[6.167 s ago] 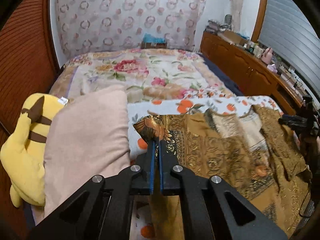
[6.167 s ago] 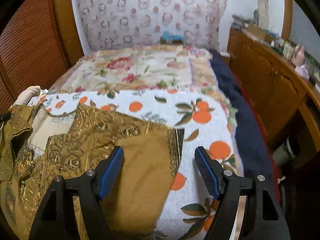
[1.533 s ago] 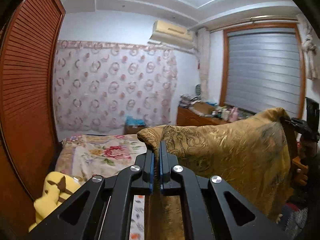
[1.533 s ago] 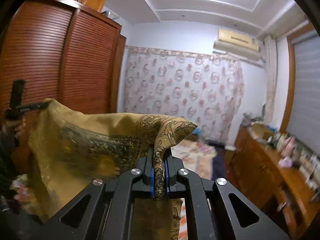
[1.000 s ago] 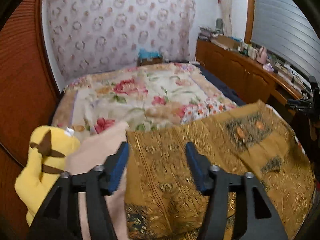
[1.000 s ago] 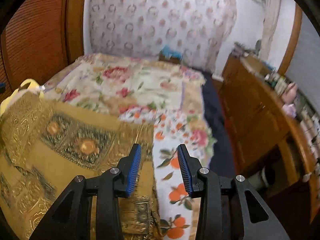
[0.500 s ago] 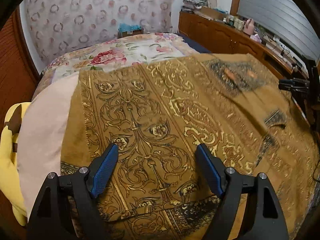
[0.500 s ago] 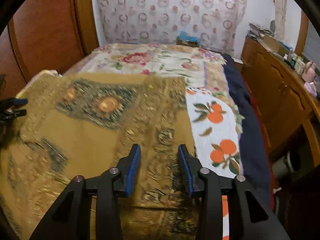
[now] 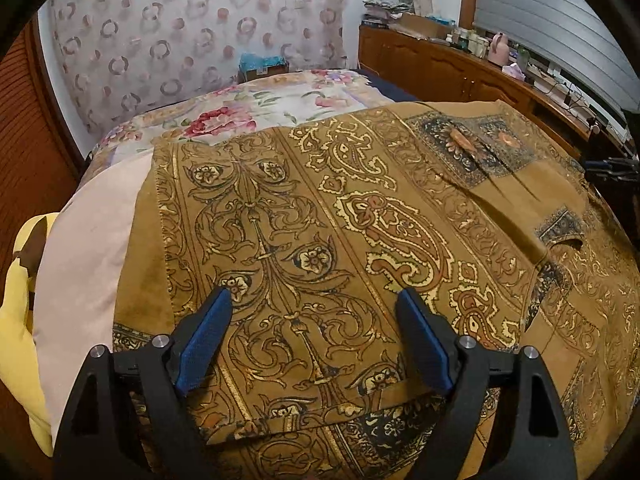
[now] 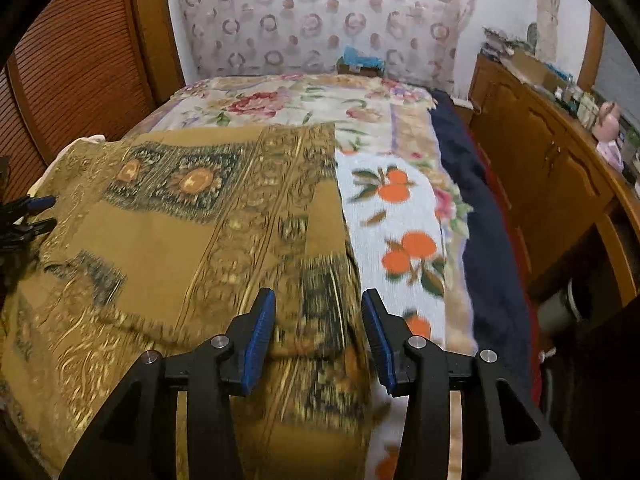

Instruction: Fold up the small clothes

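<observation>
A golden-brown garment (image 9: 360, 216) with paisley and scroll patterns lies spread flat across the bed. In the left wrist view, my left gripper (image 9: 314, 300) hovers over its near left part. Its jaws are opening and the blue pads (image 9: 204, 336) press on nothing; the cloth lies under them. My right gripper (image 10: 318, 298) stands open over the garment (image 10: 192, 232) near its right edge, which looks motion-blurred. Nothing is pinched between its pads (image 10: 260, 336). Each gripper also shows small in the other's view: the left gripper (image 10: 34, 212) at the far left, the right gripper (image 9: 612, 166) at the far right.
A pink pillow (image 9: 88, 248) and a yellow plush toy (image 9: 18, 300) lie left of the garment. Beyond it are a floral quilt (image 9: 248, 108) and an orange-print blanket (image 10: 400, 220). A wooden dresser (image 10: 560, 168) runs along the right, slatted wooden doors (image 10: 80, 60) along the left.
Both grippers held the garment up, shut on it, then let go and it now lies flat. Over the last second the left jaws widened and both grippers came lower over the cloth.
</observation>
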The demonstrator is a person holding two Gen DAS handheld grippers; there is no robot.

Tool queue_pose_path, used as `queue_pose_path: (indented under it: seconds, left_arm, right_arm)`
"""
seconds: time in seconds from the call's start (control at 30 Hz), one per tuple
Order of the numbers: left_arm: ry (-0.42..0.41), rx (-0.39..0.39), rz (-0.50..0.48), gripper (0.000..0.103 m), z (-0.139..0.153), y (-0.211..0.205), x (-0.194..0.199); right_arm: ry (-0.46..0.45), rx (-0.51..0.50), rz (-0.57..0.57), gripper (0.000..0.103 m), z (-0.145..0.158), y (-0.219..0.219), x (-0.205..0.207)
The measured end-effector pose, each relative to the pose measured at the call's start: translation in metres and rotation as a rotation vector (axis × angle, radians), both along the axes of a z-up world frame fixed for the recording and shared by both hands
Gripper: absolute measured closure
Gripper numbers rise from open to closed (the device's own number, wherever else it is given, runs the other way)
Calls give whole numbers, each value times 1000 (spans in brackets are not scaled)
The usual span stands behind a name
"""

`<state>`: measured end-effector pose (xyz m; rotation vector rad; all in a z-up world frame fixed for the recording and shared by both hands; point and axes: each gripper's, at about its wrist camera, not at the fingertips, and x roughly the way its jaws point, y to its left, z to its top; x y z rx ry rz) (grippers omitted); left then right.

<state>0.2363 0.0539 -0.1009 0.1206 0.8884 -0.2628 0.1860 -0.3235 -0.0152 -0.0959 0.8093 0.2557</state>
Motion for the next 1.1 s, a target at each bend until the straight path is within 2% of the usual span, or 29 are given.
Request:
queue_pose_path:
  seconds: [0.23, 0.4, 0.63, 0.9, 1.0, 1.1]
  left_arm:
    - [-1, 3, 0, 16, 0, -1, 0]
    - [0, 3, 0, 16, 0, -1, 0]
    - [0, 2, 0, 15, 0, -2, 0]
    - [-13, 26, 3, 16, 0, -5, -4]
    - [-29, -9, 19, 22, 10, 1, -14]
    - [-52, -24, 56, 43, 21, 10, -27]
  right_arm:
    - [41, 16, -14, 57, -5, 13, -1]
    - [-12, 26, -2, 57, 2, 29, 7]
    - [-21, 9, 8, 57, -15, 43, 15]
    - [-88, 0, 12, 57, -23, 43, 9]
    - [-87, 1, 13, 57, -24, 44, 10]
    - [-86, -1, 16, 57, -25, 43, 9]
